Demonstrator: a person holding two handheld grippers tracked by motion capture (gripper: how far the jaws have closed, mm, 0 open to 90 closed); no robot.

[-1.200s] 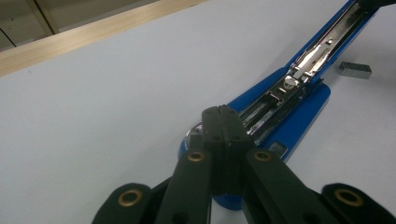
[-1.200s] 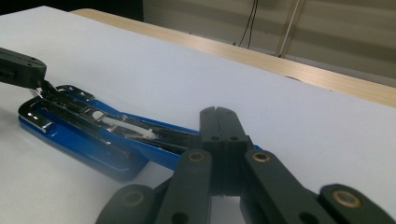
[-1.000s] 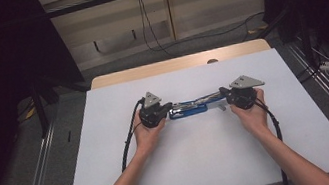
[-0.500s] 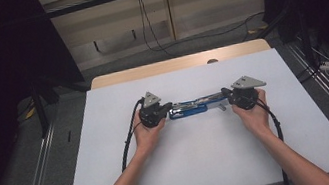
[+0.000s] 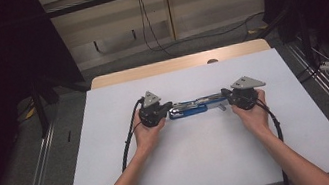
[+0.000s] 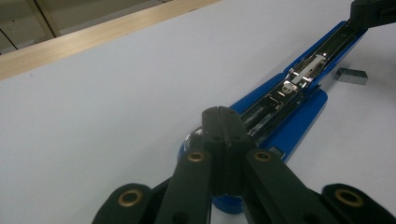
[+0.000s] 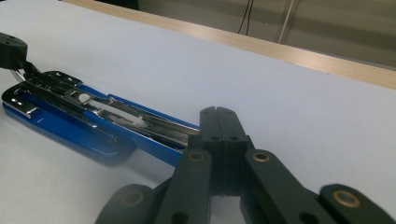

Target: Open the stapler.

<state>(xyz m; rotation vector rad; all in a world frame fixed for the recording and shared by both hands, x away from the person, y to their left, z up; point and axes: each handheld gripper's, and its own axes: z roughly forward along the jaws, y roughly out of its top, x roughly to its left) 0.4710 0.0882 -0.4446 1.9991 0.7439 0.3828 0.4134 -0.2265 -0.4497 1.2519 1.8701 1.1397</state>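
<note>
Two grippers face each other across a blue stapler lying opened out flat on the table point(image 5: 116, 181). Table is large, white-topped, with a pale wood strip along its far edge. Beyond it: grey floor, a light wall panel, dark cables hanging down, black drapes or frames at both sides, a metal rail on the floor at each side.

Stapler point(image 5: 194, 107) sits between the two sets of jaws, its length running from one to the other. In the left gripper view the blue base and the open metal staple channel stretch away from the jaws toward the other gripper's black tip. In the right gripper view the chrome top and blue arm run leftward from the jaws.

Left gripper point(image 6: 221, 122): jaws pressed together, tips over the near rounded end of the stapler; whether they pinch any part of it, cannot tell. Right gripper point(image 7: 218, 122): jaws pressed together, tips at the end of the blue arm; contact unclear.

Small grey strip of staples point(image 6: 351, 75) lies on the white surface just beside the stapler's far end, right of the left jaws, nothing on it.
</note>
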